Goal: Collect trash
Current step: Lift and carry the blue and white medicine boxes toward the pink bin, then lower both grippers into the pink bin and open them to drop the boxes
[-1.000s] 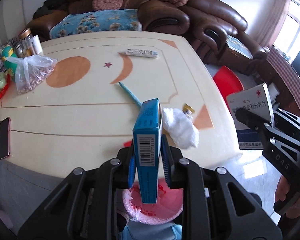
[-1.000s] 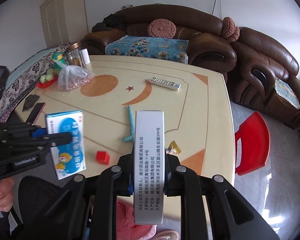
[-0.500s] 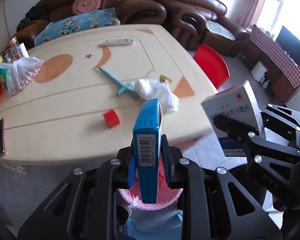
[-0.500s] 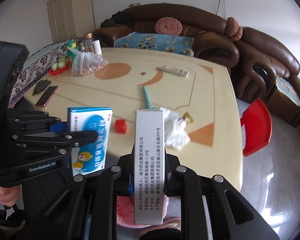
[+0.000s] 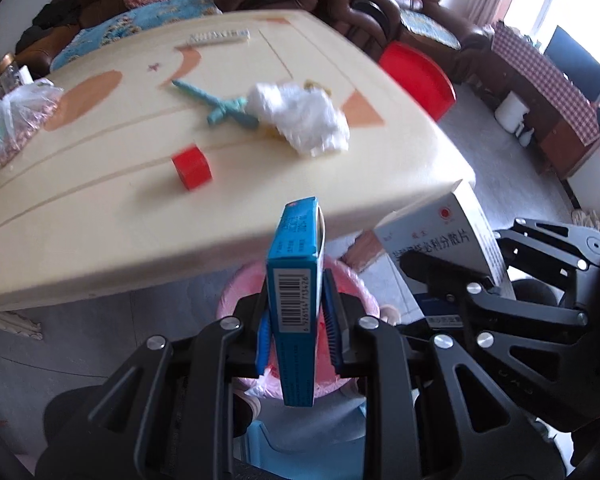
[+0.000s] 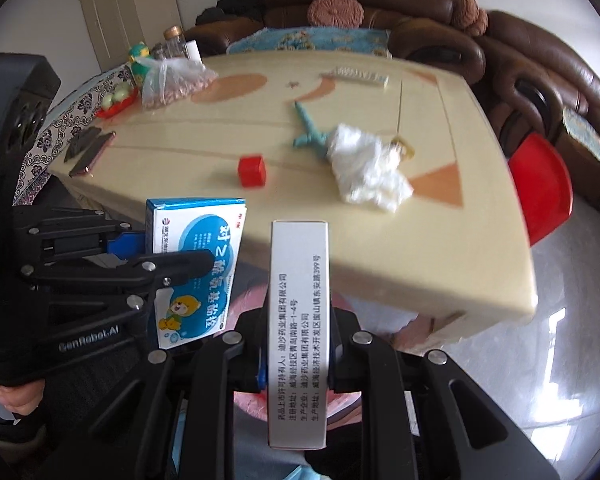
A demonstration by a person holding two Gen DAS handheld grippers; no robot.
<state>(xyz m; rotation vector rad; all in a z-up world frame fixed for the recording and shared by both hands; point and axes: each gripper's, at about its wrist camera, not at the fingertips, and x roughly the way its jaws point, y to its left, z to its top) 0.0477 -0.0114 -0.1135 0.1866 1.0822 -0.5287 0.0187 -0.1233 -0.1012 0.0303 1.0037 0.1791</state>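
two grippers (image 5: 300, 336) (image 6: 296, 348), two medicine boxes (image 5: 296, 292) (image 6: 298, 320), one pink bin (image 5: 352, 288), one crumpled tissue (image 6: 366, 168), one red block (image 6: 252, 171), one teal stick (image 6: 310, 132), one remote (image 6: 358, 75), one phone (image 6: 92, 154), one red stool (image 6: 544, 188)

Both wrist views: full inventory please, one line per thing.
blue box: 1, blue, in left gripper
white box: 1, white, in right gripper
pink bin: 1, pink-lined, below table edge
tissue wad: 1, white, on table
red block: 1, red, on table
teal strip: 1, teal, beside tissue
remote: 1, white, far side
bag: 1, clear, far left corner
phone: 1, pinkish, left edge
table: 1, cream
left gripper: shut
right gripper: shut
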